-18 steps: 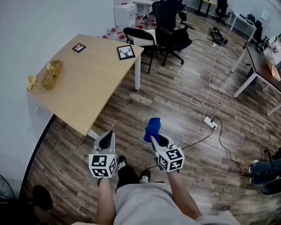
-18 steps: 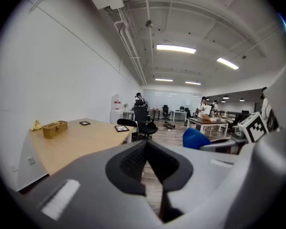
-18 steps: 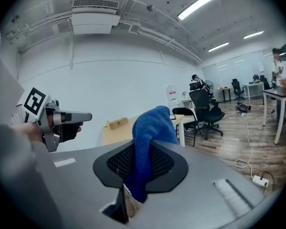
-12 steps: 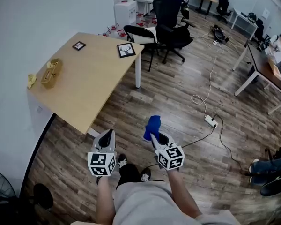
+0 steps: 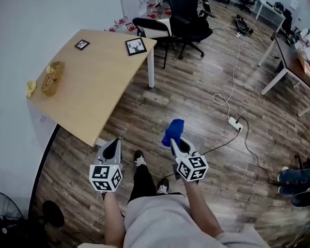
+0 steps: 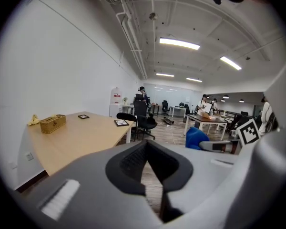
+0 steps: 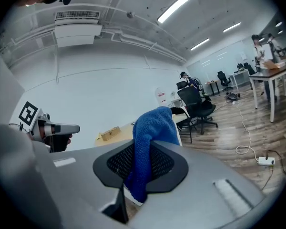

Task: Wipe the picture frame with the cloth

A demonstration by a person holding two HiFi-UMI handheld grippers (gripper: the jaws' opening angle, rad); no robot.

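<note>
Blue cloth (image 7: 150, 142) is clamped in the right gripper (image 5: 172, 141), with most of it hanging out past the tips. Left gripper (image 5: 115, 142) is closed on nothing. Both hover over the floor, well apart from the table (image 5: 88, 92). No wiping yet, I'm on the approach.

Frame (image 5: 136, 46) lies flat at the table's far corner, near the edge above the leg (image 5: 151, 72). Plan: walk along the long side, come in from above, lay the loose cloth flat on the glass, not the jaw tips. Light strokes toward the table's middle, else the frame likely slides off the corner. Left gripper could pin a frame edge to steady it.

Around: smaller frame (image 5: 82, 44) further along the far edge, too small to tell what's in it; the task probably means the bigger one. Basket (image 5: 51, 78) and yellow thing (image 5: 30, 88) sit at the wall side, out of the way. Chairs (image 5: 183, 25) crowd the frame's corner, so no approach from there. Cable and power strip (image 5: 234, 123) on the floor to my right: trip risk.
</note>
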